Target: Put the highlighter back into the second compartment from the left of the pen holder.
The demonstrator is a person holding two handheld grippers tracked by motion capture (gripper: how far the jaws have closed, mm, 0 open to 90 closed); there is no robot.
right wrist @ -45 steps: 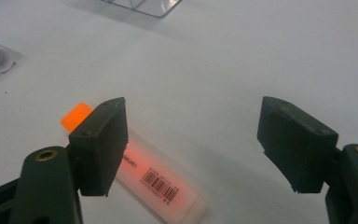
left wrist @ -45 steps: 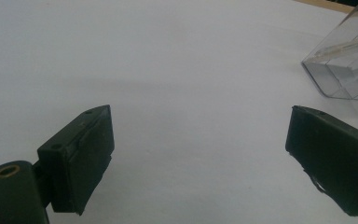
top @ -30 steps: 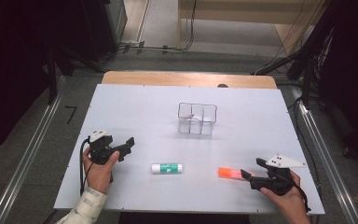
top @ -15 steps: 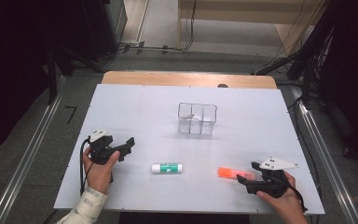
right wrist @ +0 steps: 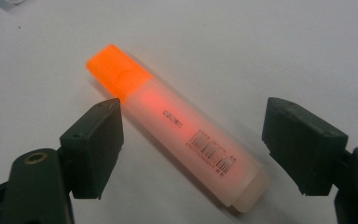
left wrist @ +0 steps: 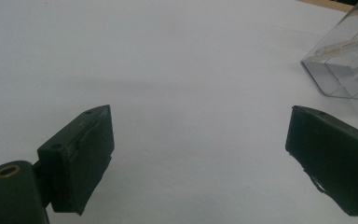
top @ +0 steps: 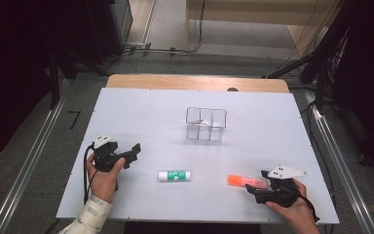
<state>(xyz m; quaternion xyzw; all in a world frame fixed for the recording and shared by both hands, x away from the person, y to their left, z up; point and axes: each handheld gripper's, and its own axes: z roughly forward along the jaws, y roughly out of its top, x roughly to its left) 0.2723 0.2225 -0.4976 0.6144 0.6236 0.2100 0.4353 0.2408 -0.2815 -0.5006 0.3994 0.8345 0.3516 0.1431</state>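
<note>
Right gripper (top: 256,187): low over the near right part of the white table (top: 141,112), my hand around its body, grey three-cornered plate on top. Jaws spread wide. In the right gripper view the orange highlighter (right wrist: 175,128) lies flat on the table between them, running diagonally: orange cap toward the upper left, pale translucent barrel with a printed barcode toward the lower right. My left-hand finger (right wrist: 95,147) in that view sits just beside the barrel near the cap joint; whether it touches, I cannot tell. The other finger stands apart from the barrel. Nothing gripped; the highlighter rests on the table.

From the high view the highlighter (top: 247,181) lies just in front of the right gripper's tips, cap end pointing toward the table's middle.

Left gripper (top: 132,153): held in my left hand above the near left part of the table, cable trailing down past my wrist. Jaws wide apart, bare white table between them in the left gripper view (left wrist: 198,158). Holding nothing.

Other items: a glue stick (top: 174,175) with a green label lies on its side between the two grippers, well apart from each. A clear plastic compartment organizer (top: 206,124) stands farther back near the table's centre; its corner (left wrist: 345,65) appears at the upper right of the left gripper view.
</note>
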